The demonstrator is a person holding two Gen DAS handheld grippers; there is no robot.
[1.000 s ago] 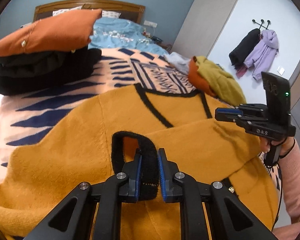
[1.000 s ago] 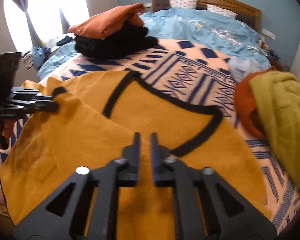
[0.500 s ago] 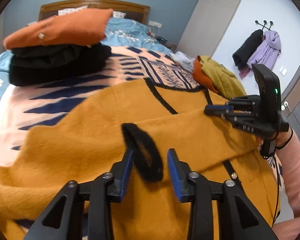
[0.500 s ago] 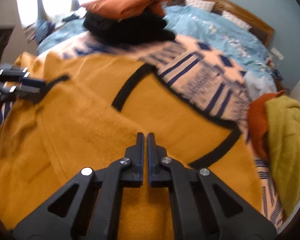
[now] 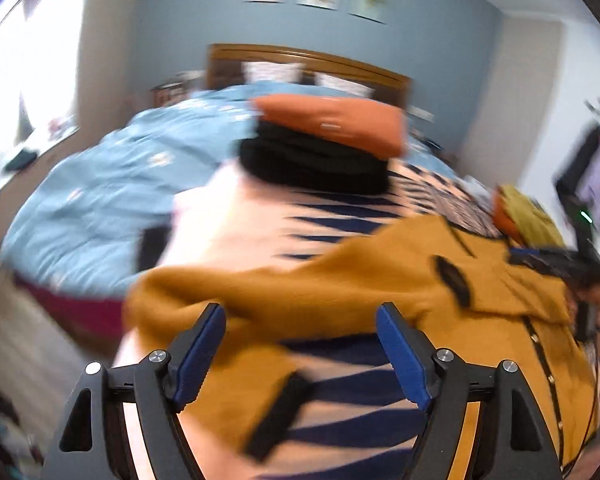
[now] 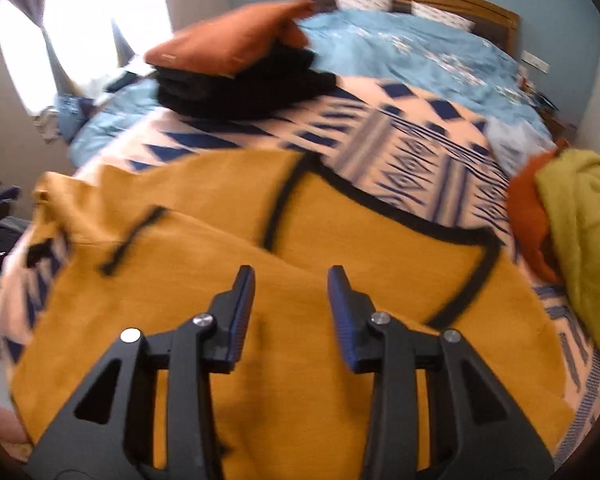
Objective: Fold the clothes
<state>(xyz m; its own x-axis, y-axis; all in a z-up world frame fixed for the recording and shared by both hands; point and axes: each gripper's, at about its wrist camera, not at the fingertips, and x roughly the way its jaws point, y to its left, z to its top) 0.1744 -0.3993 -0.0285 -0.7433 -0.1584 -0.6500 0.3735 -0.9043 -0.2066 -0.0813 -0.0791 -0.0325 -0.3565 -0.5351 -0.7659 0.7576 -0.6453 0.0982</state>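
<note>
A mustard-yellow cardigan with black trim lies spread on the patterned blanket. One sleeve with a black cuff is folded across its body. My right gripper hovers open over the folded part, holding nothing. In the left wrist view the cardigan lies ahead and to the right, its black cuff resting on the body. My left gripper stands wide open and empty above the garment's left edge. The right gripper shows at the far right, held by a hand.
A folded stack, orange on black, sits on the bed behind the cardigan. An olive and rust heap of clothes lies at the right. The pink and navy blanket covers a blue duvet. Floor lies off the left edge.
My left gripper let go of the black cuff, opened wide and swung left away from it. My right gripper went from shut to open over the cardigan.
</note>
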